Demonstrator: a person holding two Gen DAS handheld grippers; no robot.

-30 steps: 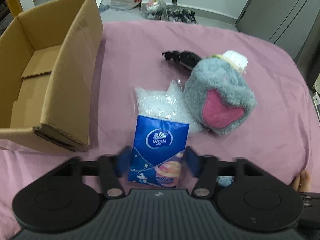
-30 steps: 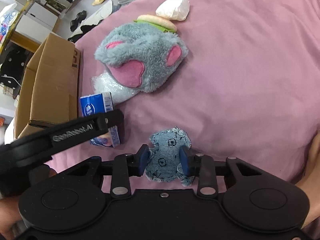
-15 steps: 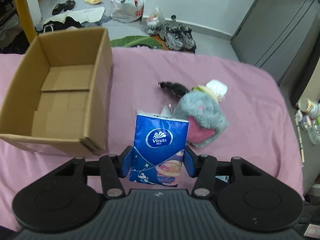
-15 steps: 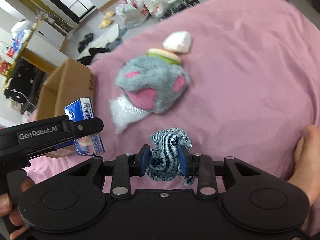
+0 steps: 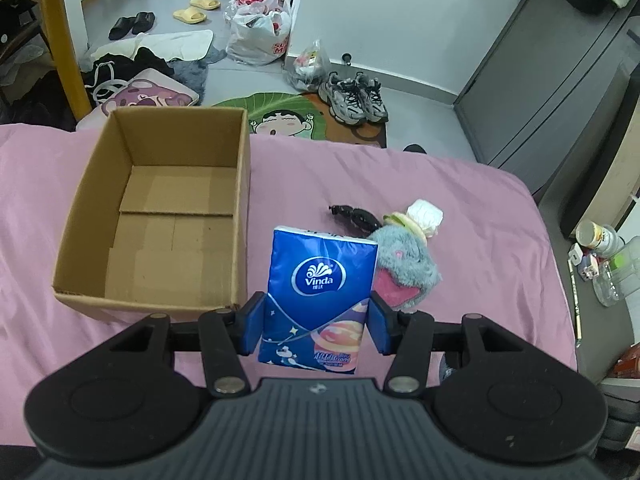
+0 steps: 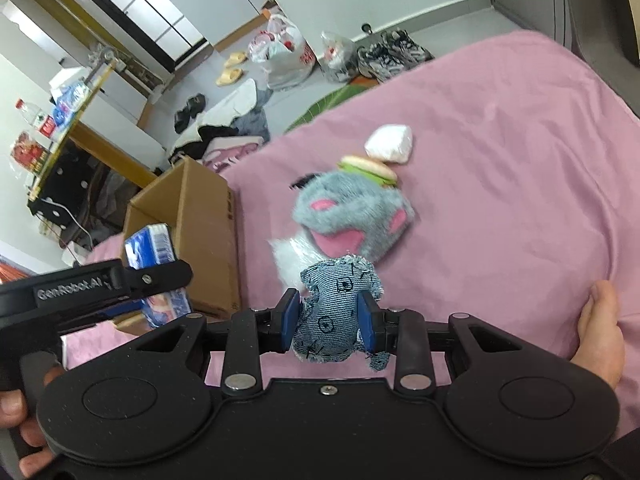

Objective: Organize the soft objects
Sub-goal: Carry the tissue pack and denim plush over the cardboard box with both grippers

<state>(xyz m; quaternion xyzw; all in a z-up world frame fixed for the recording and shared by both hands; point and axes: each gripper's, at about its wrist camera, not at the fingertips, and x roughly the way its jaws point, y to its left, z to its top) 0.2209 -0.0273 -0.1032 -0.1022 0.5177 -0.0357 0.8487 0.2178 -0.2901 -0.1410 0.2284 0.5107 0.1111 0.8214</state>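
My left gripper point(image 5: 318, 322) is shut on a blue Vinda tissue pack point(image 5: 320, 292), held up above the pink bed to the right of an open cardboard box point(image 5: 156, 208). My right gripper point(image 6: 329, 322) is shut on a small denim stuffed toy point(image 6: 334, 312), lifted off the bed. Further out on the bed lies a grey and pink plush point(image 6: 356, 216) point(image 5: 402, 268), with a small burger-shaped toy point(image 6: 370, 168), a white wrapped bundle point(image 6: 390, 144) and a clear plastic bag point(image 6: 292, 258) beside it. In the right wrist view the left gripper and tissue pack point(image 6: 154, 244) show at the left.
The pink bed point(image 5: 460, 216) fills the middle. A black object point(image 5: 354, 216) lies behind the plush. A person's hand point(image 6: 600, 332) rests on the bed at the right. Shoes, bags and clothes litter the floor beyond; a grey wardrobe point(image 5: 560, 80) stands at the right.
Both grippers rose from the bed with their objects held. The left one lifted the tissue pack off the clear bag, bringing the box's inside into view. The right one raised the denim toy.
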